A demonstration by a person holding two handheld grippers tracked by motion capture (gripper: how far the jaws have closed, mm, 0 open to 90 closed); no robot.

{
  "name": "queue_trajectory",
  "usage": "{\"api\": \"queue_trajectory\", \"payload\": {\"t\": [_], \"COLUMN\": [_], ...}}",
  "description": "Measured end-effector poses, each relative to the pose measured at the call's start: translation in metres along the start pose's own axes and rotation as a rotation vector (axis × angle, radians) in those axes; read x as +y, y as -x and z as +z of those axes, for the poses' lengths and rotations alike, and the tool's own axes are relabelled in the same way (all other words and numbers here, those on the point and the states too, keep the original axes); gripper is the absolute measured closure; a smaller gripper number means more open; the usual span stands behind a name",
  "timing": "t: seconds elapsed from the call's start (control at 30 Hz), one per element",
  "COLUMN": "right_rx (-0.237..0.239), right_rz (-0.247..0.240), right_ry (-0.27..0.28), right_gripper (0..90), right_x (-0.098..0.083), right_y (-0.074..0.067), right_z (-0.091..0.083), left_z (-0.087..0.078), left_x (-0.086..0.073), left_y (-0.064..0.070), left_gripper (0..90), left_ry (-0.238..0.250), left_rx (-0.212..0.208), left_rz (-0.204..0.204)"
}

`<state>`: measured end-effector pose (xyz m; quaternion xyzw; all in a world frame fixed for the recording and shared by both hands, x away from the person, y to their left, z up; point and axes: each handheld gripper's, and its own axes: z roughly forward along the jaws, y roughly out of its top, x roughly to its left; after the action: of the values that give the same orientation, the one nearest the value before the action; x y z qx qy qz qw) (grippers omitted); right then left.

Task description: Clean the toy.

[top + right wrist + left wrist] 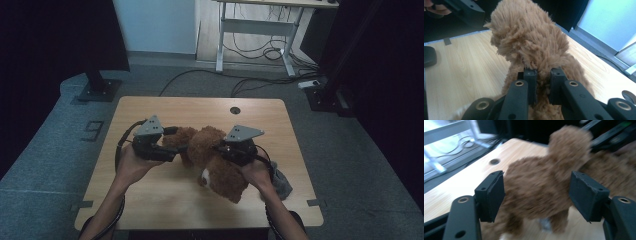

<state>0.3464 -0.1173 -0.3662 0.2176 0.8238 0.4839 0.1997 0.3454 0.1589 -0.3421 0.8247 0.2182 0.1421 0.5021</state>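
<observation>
A: High view first. What's on the table (150, 107)?

B: Light wood top, rounded corners, a round cable hole near the far edge. In the middle, a brown plush toy (215, 160), shaggy curly pile, with a small white patch low on it. A grey cloth (281, 182) lies bunched at the right hand's side, near the right edge.

A: Grippers?

B: Left gripper (176, 150) comes in level from the left, right gripper (219, 148) from the right, both at the toy. Grey three-cornered plates on top of each. Bare wood all round, most of it on the left and far side.

A: Left gripper view?

B: Blurred. The black square pads (494, 195) stand wide apart, and the plush toy (541, 187) sits between them. No pad presses the fur, so it's released. Table (461, 185) and cable hole beyond.

A: Right gripper view?

B: The jaws are clenched on a tuft of the plush toy (529, 37), with fur squeezed between the narrow pads (530, 82). The toy stands up ahead of the jaws, over the table (466, 67). Long woolly strands, sharp here. Open wood to the left.
</observation>
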Motion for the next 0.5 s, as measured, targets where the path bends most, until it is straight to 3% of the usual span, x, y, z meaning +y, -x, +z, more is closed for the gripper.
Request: {"api": "queue_trajectory", "payload": {"t": [0.17,0.27,0.33,0.5], "right_rx": [0.01,0.019,0.027,0.04], "right_rz": [-0.001,0.001,-0.002,-0.007], "right_ry": [-0.007,-0.007,-0.01,-0.008], "right_gripper": [80.1,80.1,80.1,79.9], "right_x": [0.001,0.001,0.002,0.003], "right_y": [0.0,0.0,-0.001,-0.003], "right_z": [0.003,0.005,0.006,0.007], "left_z": [0.007,0.016,0.023,0.037], "left_x": [0.016,0.022,0.024,0.027], "left_y": [0.007,0.012,0.014,0.014], "left_gripper": [27.7,29.1,30.9,50.6], "left_ry": [0.021,-0.003,-0.028,-0.07], "left_rx": [-0.065,-0.083,-0.071,-0.068], "left_rz": [0.024,0.049,0.067,0.073]}}
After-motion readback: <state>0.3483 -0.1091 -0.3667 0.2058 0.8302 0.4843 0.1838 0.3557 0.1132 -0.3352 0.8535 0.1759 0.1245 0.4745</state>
